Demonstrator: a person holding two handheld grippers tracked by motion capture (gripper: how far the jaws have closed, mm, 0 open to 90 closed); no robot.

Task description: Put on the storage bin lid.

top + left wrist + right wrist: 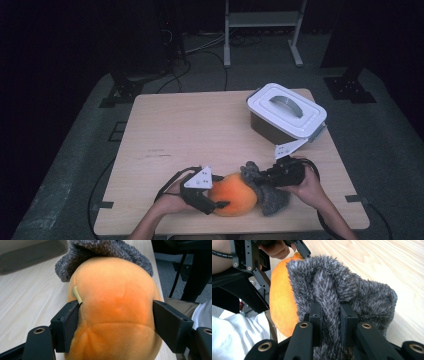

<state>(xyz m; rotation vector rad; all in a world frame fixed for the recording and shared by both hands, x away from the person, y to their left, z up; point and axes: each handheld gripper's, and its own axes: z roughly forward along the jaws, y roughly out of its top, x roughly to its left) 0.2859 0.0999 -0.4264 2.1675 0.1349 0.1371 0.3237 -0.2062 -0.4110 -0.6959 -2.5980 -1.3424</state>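
Observation:
An orange plush toy (232, 194) with a grey furry part (267, 192) lies near the table's front edge. My left gripper (216, 200) holds its orange body (115, 307) from the left, the two jaws pressed against its sides. My right gripper (267, 176) comes in from the right and is shut on a fold of the grey fur (329, 302). In the right gripper view the orange body (280, 295) bulges to the left of the fur, with the left gripper beyond it.
A brown box with a white handled lid (286, 109) stands at the back right of the wooden table (190, 130). A white metal frame (262, 22) and cables lie on the floor beyond the table.

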